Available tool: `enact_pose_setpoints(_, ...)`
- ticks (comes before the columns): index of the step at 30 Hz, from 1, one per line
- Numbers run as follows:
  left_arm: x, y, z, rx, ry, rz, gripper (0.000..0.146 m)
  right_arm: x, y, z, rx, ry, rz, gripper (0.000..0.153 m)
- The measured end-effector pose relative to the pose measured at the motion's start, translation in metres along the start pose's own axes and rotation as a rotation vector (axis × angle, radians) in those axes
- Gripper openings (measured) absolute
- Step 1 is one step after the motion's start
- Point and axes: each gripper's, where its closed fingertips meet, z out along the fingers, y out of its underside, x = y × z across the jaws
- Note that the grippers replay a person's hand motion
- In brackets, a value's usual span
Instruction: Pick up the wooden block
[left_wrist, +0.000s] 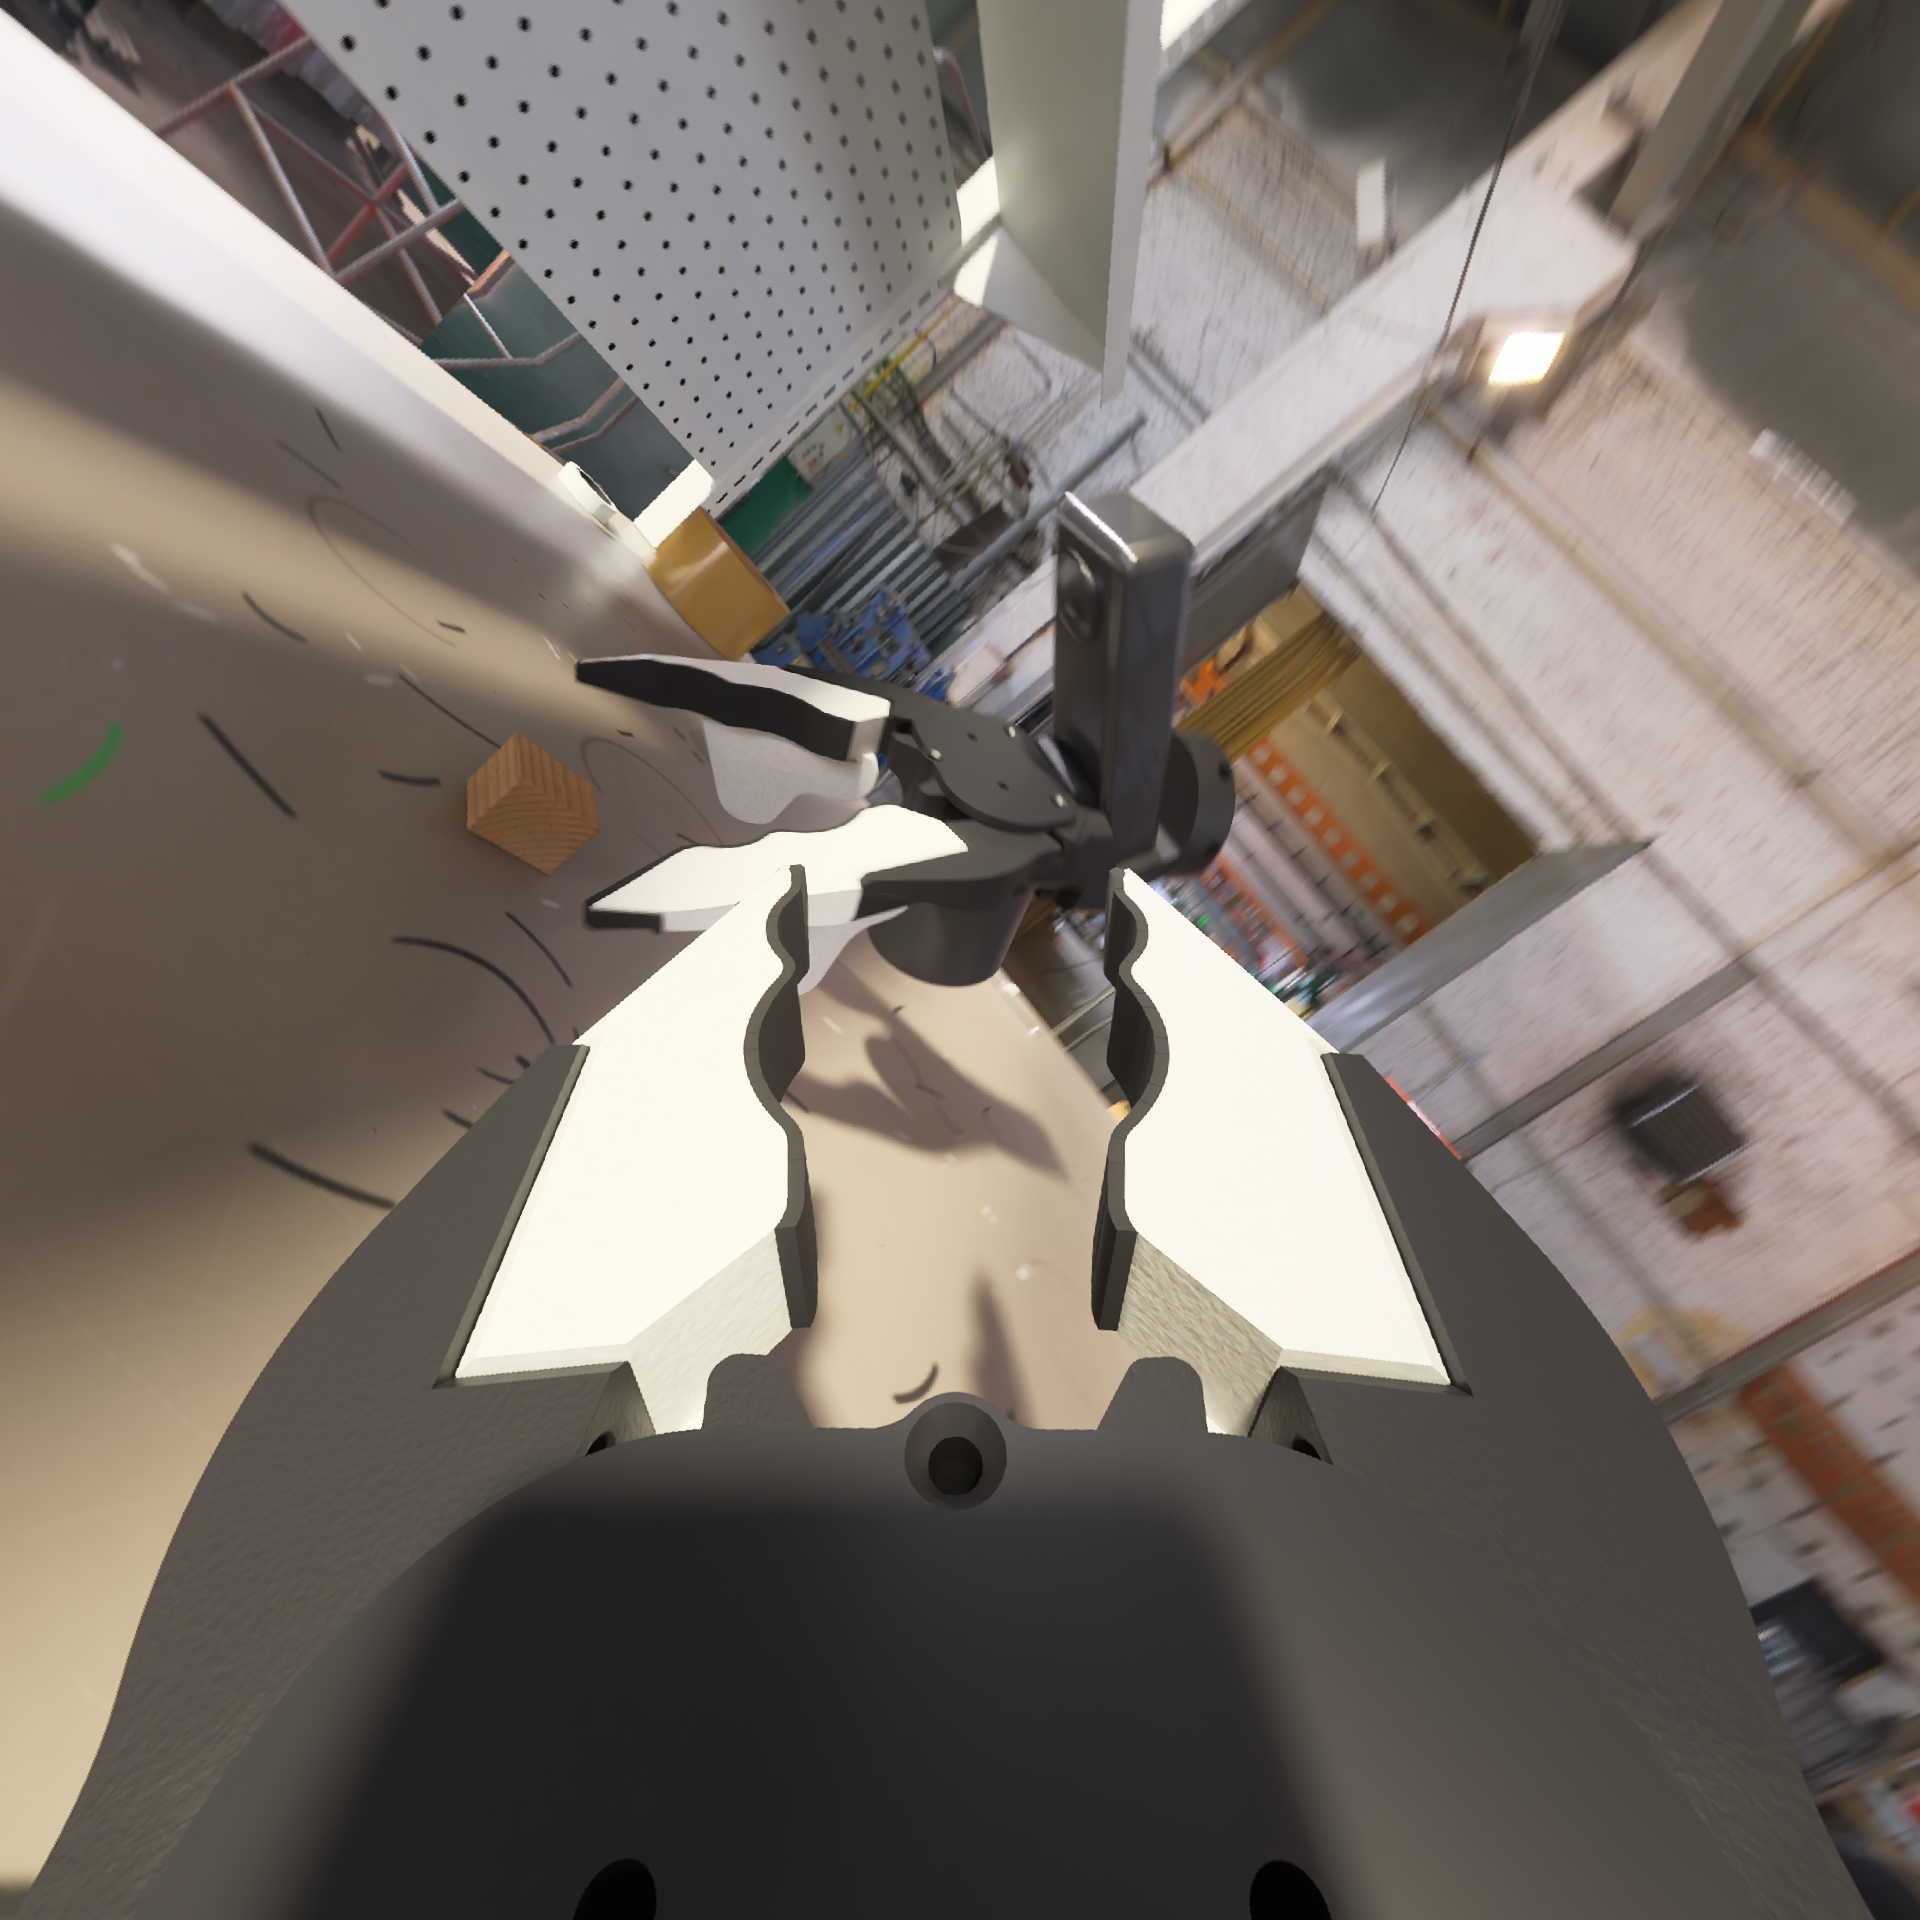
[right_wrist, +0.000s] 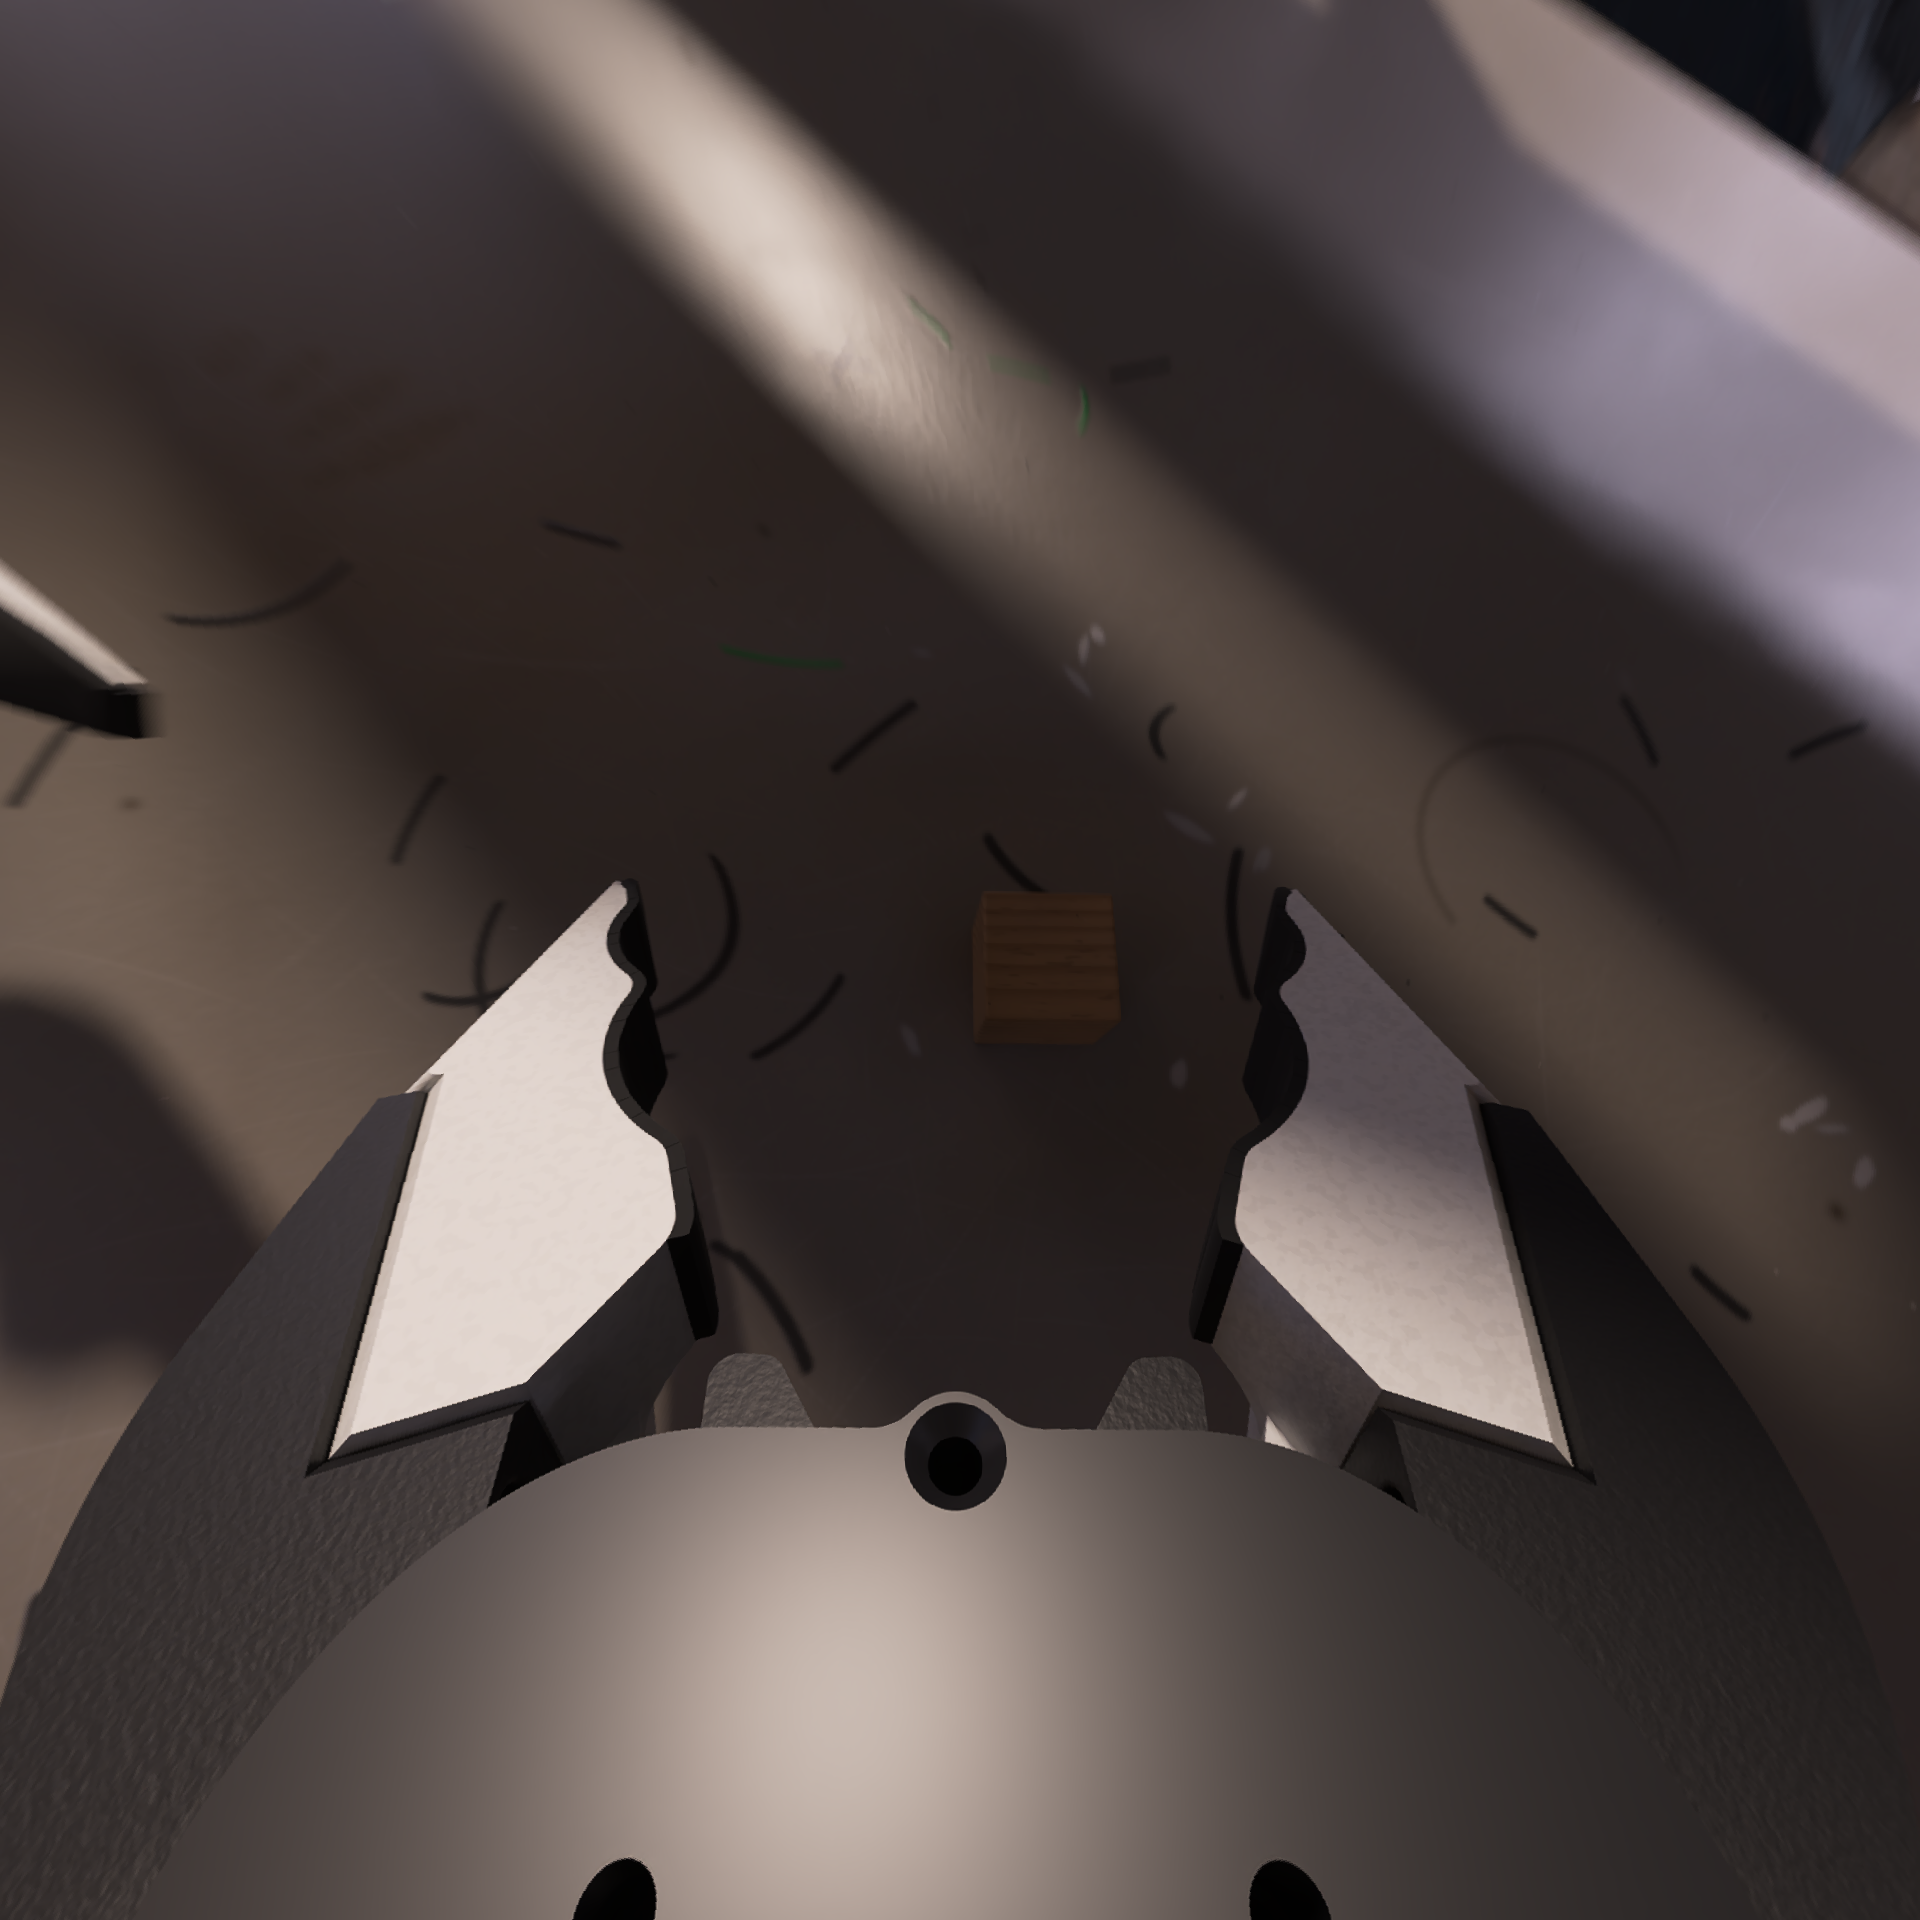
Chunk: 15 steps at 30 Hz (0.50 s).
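A small light wooden block (right_wrist: 1044, 968) lies on the beige table, straight ahead of my right gripper (right_wrist: 956, 904), between the lines of its two fingers and apart from both. The right gripper is open wide and empty. In the left wrist view the block (left_wrist: 530, 802) lies to the left, and the right gripper (left_wrist: 597, 784) hovers beside it with its white fingers spread toward it. My left gripper (left_wrist: 956, 883) is open and empty, off to the side of the block.
The beige table (left_wrist: 208, 582) bears dark curved marks and a green mark (left_wrist: 83, 764). A white perforated panel (left_wrist: 665, 208) and a yellow-brown box (left_wrist: 717, 582) stand at the table's far edge. A dark fingertip (right_wrist: 104, 701) shows at the left of the right wrist view.
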Motion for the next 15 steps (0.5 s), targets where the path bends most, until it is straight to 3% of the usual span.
enact_pose_setpoints(5,0.015,0.001,0.004,-0.072,-0.039,0.285,0.070,0.012,0.025,0.020,-0.209,0.043,0.028,0.120)
enact_pose_setpoints(9,0.017,0.010,0.007,-0.129,-0.062,0.402,0.070,0.020,0.027,0.017,-0.205,0.058,0.042,0.109)
enact_pose_setpoints(11,0.016,0.015,0.010,-0.148,-0.053,0.390,0.070,0.021,0.027,0.013,-0.199,0.034,0.018,0.092)
enact_pose_setpoints(13,0.016,0.019,0.011,-0.154,-0.041,0.365,0.070,0.021,0.027,0.011,-0.177,0.009,-0.008,0.056)
enact_pose_setpoints(15,0.016,0.020,0.011,-0.155,-0.038,0.358,0.069,0.016,0.028,0.010,-0.140,-0.042,-0.033,0.036)
